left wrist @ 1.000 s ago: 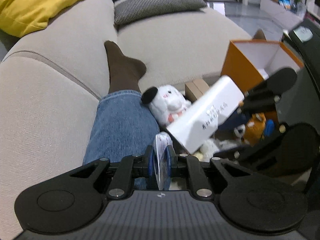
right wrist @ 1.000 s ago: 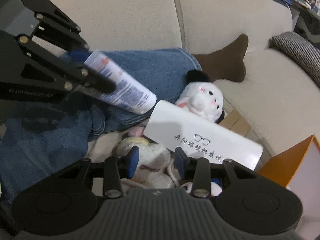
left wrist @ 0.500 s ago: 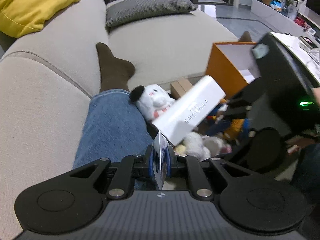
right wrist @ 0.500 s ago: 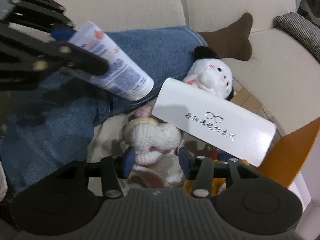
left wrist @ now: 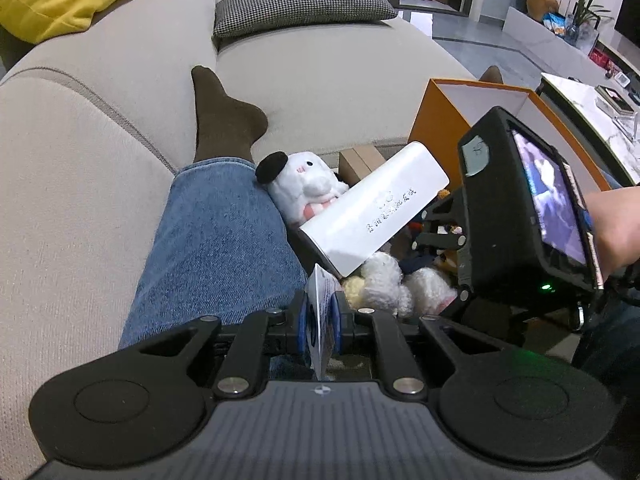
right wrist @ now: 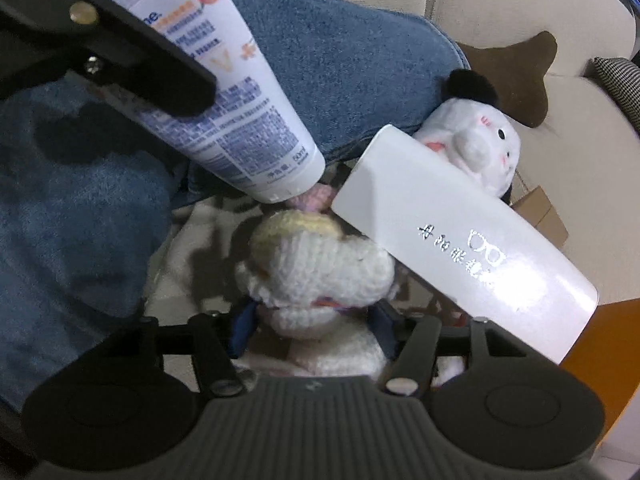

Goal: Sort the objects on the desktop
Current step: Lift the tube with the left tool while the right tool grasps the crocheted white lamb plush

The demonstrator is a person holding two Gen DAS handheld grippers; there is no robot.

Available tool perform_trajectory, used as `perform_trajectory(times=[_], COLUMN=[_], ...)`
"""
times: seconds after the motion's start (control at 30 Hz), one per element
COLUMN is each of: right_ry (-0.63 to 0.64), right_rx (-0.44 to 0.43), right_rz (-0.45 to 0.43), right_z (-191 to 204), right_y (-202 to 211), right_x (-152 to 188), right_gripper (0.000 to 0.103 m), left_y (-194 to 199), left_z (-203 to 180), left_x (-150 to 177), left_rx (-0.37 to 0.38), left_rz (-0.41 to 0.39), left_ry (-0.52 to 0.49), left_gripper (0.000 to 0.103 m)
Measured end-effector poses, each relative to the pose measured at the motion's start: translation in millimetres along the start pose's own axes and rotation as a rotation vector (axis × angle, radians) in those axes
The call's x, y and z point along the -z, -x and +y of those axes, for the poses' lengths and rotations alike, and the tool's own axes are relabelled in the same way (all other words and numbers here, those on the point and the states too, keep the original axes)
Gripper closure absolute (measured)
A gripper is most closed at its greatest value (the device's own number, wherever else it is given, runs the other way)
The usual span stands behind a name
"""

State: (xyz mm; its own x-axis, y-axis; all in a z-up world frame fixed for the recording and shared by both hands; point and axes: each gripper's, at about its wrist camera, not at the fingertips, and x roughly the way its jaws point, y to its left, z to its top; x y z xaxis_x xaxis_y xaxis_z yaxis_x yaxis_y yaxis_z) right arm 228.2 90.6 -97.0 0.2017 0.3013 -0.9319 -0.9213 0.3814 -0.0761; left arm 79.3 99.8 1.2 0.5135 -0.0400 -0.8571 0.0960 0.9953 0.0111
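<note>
Beige sofa; left claw pinching tube, right claw spread round knit toy.

A left gripper pinches the flat end of a white tube at six o'clock. Just above, toward one o'clock, a white box leans on a plush rabbit. A jeans-clad leg lies at nine o'clock; an orange box stands at two o'clock.
</note>
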Motion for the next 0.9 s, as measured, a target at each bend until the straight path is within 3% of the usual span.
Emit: perform_trajectory(times=[0.13, 0.47, 0.73, 0.9], right_ry=[-0.024, -0.130, -0.271, -0.377], right_rx=[-0.017, -0.067, -0.078, -0.035], right_rz=[-0.008, -0.049, -0.178, -0.286], right_z=[0, 3, 0, -11], right_y=[11, 53, 111, 154], right_x=[5, 20, 37, 53], right_gripper=[0.052, 0.053, 0.053, 0.053], left_y=[7, 34, 66, 83], left_z=[0, -2, -15, -37], left_x=[3, 7, 0, -13], left_rx=[-0.004, -0.015, 0.020, 0.068], left_rz=[-0.020, -0.079, -0.142, -0.194], left_ry=[0.009, 0.044, 0.040, 0.022], left_gripper=[0.089, 0.089, 0.089, 0.089])
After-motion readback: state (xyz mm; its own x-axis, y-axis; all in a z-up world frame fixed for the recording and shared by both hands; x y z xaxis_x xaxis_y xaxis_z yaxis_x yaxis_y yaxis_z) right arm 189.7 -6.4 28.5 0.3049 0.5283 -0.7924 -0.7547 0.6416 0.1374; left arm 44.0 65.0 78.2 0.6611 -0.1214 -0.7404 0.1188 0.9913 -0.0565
